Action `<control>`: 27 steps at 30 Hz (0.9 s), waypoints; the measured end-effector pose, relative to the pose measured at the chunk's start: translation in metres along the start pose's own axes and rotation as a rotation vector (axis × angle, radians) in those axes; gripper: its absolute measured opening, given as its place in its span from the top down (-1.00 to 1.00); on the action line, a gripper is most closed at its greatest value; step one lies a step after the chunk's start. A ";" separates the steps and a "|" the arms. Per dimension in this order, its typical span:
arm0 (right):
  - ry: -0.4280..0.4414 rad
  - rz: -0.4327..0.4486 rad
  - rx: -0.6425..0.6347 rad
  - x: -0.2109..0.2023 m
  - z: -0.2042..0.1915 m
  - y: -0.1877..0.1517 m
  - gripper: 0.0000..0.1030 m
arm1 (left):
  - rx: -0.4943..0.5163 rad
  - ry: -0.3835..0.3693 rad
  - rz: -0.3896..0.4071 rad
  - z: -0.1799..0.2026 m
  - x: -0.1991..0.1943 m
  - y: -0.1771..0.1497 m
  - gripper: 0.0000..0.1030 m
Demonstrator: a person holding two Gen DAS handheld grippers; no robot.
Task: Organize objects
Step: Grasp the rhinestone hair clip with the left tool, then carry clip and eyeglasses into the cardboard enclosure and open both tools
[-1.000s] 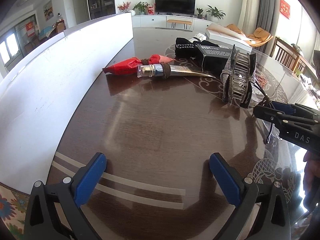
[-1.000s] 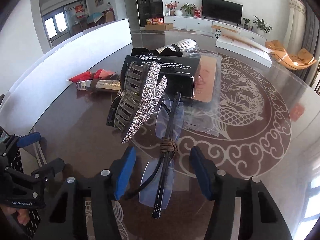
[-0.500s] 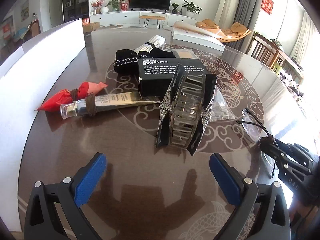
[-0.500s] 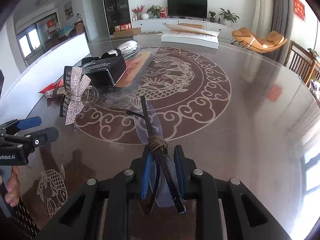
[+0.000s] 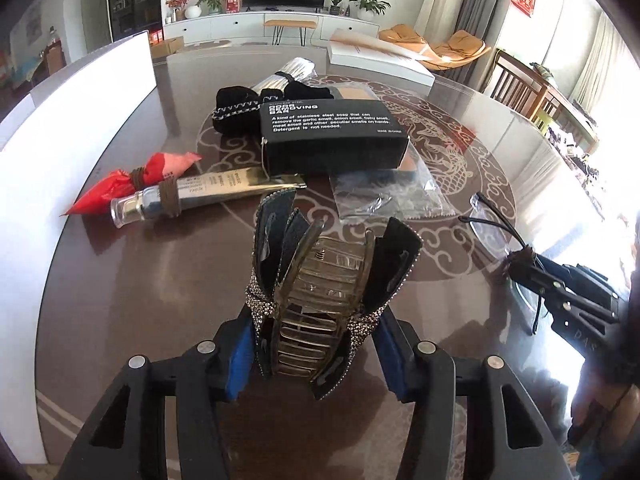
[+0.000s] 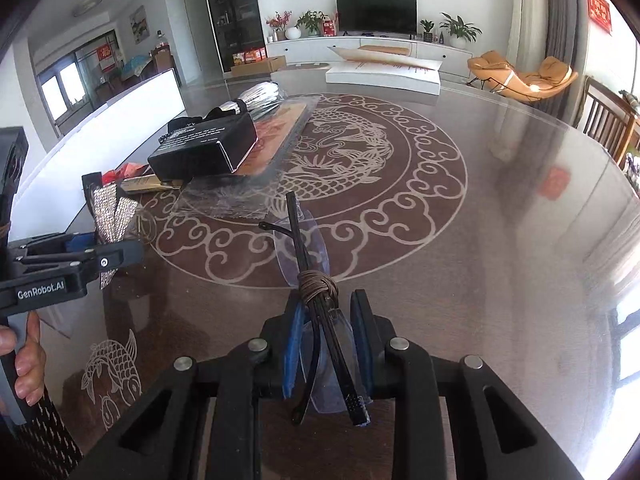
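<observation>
Rhinestone-edged hair claw (image 5: pixel 320 300) sits clamped in the left gripper (image 5: pixel 316 356), whose jaws have just closed; right gripper (image 6: pixel 326 344) pinches folded glasses (image 6: pixel 316 296); black box (image 5: pixel 332 136) upper centre, contents unseen

Bright daylight enters from three o'clock, overexposing the windows and glaring off the glossy bench (image 6: pixel 520 208); both fisheye views bend and darken at the edges.

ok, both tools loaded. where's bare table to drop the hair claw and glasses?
Right of the dragon medallion the table is bare out to its edge. A second bare strip runs between the white board and the tube, nearer the camera. Crowded: black box, plastic sleeve, tube and red pouch cluster together.
</observation>
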State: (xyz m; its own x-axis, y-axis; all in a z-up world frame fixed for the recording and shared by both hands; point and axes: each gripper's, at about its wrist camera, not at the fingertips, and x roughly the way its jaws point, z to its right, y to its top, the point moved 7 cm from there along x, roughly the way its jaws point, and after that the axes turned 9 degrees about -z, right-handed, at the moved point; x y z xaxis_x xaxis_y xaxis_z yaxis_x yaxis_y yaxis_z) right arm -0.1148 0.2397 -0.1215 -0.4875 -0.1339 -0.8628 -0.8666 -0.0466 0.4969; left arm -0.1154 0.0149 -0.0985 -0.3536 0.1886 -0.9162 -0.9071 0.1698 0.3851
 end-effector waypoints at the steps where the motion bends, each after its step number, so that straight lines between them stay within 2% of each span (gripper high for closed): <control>1: 0.010 -0.016 -0.003 0.000 0.000 0.001 0.50 | -0.004 0.007 -0.009 -0.004 -0.005 -0.011 -0.04; 5: 0.055 -0.090 -0.041 0.004 -0.009 0.012 0.42 | -0.038 0.013 -0.013 -0.019 -0.011 -0.028 -0.11; 7: 0.048 -0.116 -0.069 0.006 -0.014 0.019 0.28 | -0.042 0.036 -0.002 -0.022 -0.009 -0.028 -0.28; 8: 0.043 -0.136 -0.090 0.008 -0.017 0.021 0.22 | -0.042 0.044 0.002 -0.023 -0.008 -0.027 -0.31; 10: 0.034 -0.180 -0.129 0.013 -0.023 0.021 0.21 | -0.024 0.059 0.008 -0.022 -0.007 -0.026 -0.31; 11: 0.027 -0.187 -0.139 0.014 -0.024 0.021 0.22 | -0.019 0.066 0.014 -0.022 -0.007 -0.027 -0.24; 12: 0.024 -0.182 -0.137 0.014 -0.022 0.022 0.33 | -0.017 0.060 0.027 -0.023 -0.009 -0.027 -0.04; 13: 0.023 -0.173 -0.129 0.011 -0.020 0.023 0.47 | -0.023 0.060 0.035 -0.024 -0.011 -0.028 -0.04; 14: 0.027 -0.164 -0.120 0.007 -0.019 0.025 0.68 | -0.036 0.052 0.044 -0.027 -0.014 -0.029 -0.03; 18: 0.062 -0.107 -0.109 -0.017 -0.026 0.036 0.78 | -0.111 -0.012 0.077 -0.043 -0.037 -0.035 -0.02; 21: 0.106 -0.065 -0.138 -0.039 -0.049 0.051 0.79 | -0.167 -0.061 0.130 -0.062 -0.069 -0.034 -0.02; 24: 0.115 -0.024 -0.211 -0.057 -0.081 0.069 0.79 | -0.211 -0.053 0.164 -0.090 -0.100 -0.034 -0.02; 27: 0.119 -0.065 -0.246 -0.059 -0.095 0.078 0.73 | -0.238 -0.036 0.198 -0.114 -0.126 -0.038 -0.02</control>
State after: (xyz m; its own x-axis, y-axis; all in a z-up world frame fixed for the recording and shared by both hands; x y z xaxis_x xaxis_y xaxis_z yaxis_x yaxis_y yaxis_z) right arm -0.1430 0.1495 -0.0231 -0.4034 -0.2370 -0.8838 -0.8364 -0.2962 0.4612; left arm -0.0620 -0.1253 -0.0104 -0.5245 0.2299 -0.8198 -0.8508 -0.1044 0.5151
